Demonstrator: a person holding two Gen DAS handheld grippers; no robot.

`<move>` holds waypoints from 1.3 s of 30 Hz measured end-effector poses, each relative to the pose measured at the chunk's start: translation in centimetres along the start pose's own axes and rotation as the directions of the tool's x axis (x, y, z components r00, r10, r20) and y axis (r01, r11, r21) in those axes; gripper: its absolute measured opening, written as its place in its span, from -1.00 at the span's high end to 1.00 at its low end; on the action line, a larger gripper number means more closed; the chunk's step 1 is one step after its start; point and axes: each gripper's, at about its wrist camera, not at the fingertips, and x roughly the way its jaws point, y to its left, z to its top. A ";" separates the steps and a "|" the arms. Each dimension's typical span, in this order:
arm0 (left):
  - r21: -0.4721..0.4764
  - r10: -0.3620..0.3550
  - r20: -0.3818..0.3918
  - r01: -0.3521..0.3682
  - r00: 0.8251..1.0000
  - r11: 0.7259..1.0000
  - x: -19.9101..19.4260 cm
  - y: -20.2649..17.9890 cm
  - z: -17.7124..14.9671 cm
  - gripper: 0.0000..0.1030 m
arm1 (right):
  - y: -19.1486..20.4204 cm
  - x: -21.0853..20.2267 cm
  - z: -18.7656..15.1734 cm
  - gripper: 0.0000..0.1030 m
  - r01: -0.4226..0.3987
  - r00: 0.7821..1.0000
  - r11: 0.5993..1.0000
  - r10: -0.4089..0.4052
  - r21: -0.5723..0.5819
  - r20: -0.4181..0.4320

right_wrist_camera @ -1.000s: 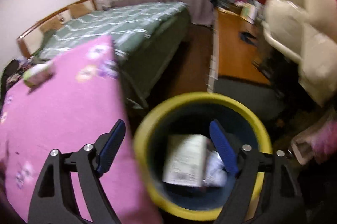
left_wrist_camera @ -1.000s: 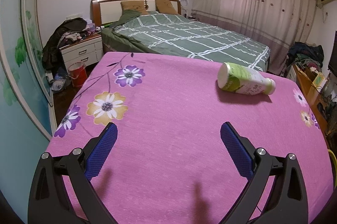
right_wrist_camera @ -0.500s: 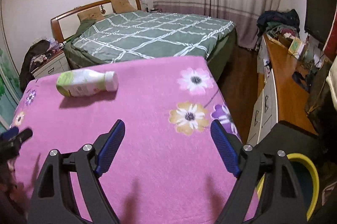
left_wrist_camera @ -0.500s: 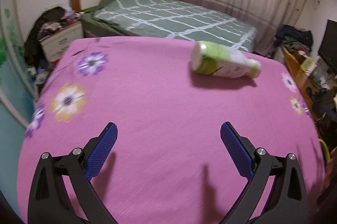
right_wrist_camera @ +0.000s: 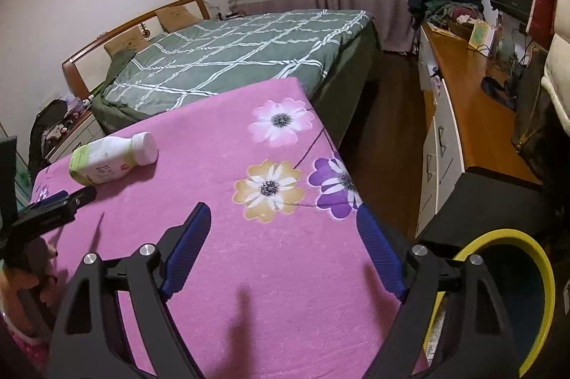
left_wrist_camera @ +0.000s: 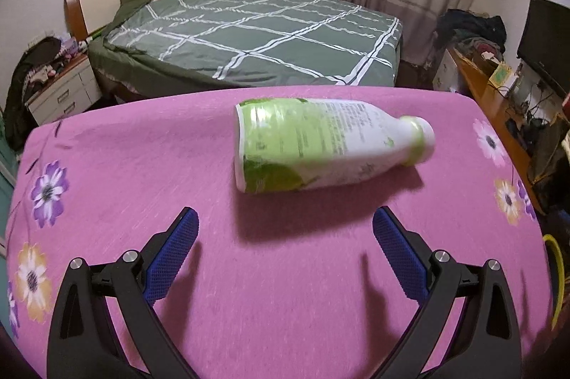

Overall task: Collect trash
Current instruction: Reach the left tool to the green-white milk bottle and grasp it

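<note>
**One bottle left on the pink cloth**

The plastic bottle (left_wrist_camera: 327, 144) is lying on its side on the pink flowered tablecloth (left_wrist_camera: 285, 290), cap pointing right, not yet picked up. At the table's right edge the yellow-rimmed bin (right_wrist_camera: 513, 293) is sitting on the floor with what looks like paper already inside, so some of the collecting appears done; the bottle seems to be what remains, since no other trash is showing on the cloth.

The left gripper (left_wrist_camera: 285, 250) is hovering near the bottle's base, jaws spread wide, touching nothing. The right gripper (right_wrist_camera: 281, 250) is hanging over bare cloth by the flowers, well apart from the bottle, jaws likewise wide apart and empty, the bin just beside its right finger.
</note>
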 end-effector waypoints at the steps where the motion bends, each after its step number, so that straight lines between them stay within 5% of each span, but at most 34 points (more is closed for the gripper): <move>1: -0.003 -0.002 0.005 0.002 1.000 1.000 0.1 0.0 0.3 -0.88 | -0.1 0.1 0.0 -0.54 -0.001 1.000 1.000 0.001 -0.001 -0.004; 13: 0.102 -0.091 -0.028 0.094 0.995 0.990 0.4 -3.7 0.7 -0.88 | -0.7 0.1 0.0 -0.55 0.036 0.999 0.999 -0.036 0.012 0.005; 20: 0.174 -0.274 -0.126 0.293 0.953 0.940 -2.6 -8.1 -2.6 -0.88 | -2.6 -0.5 0.6 -0.57 0.057 0.998 0.995 -0.059 0.076 0.027; 23: 0.261 -0.245 -0.080 0.257 0.966 0.931 -4.8 -9.3 -2.9 -0.88 | -2.9 -0.6 0.6 -0.57 0.055 0.998 0.995 -0.058 0.088 0.028; 28: 0.309 -0.141 0.012 0.131 0.990 0.942 -5.0 -8.3 0.9 -0.88 | -2.6 -0.7 0.6 -0.58 0.057 0.998 0.995 -0.060 0.078 0.030; 39: 0.472 -0.099 -0.175 0.171 0.980 0.865 2.7 -8.8 4.8 -0.87 | -2.7 0.0 0.5 -0.58 0.060 0.998 0.996 -0.060 0.073 0.005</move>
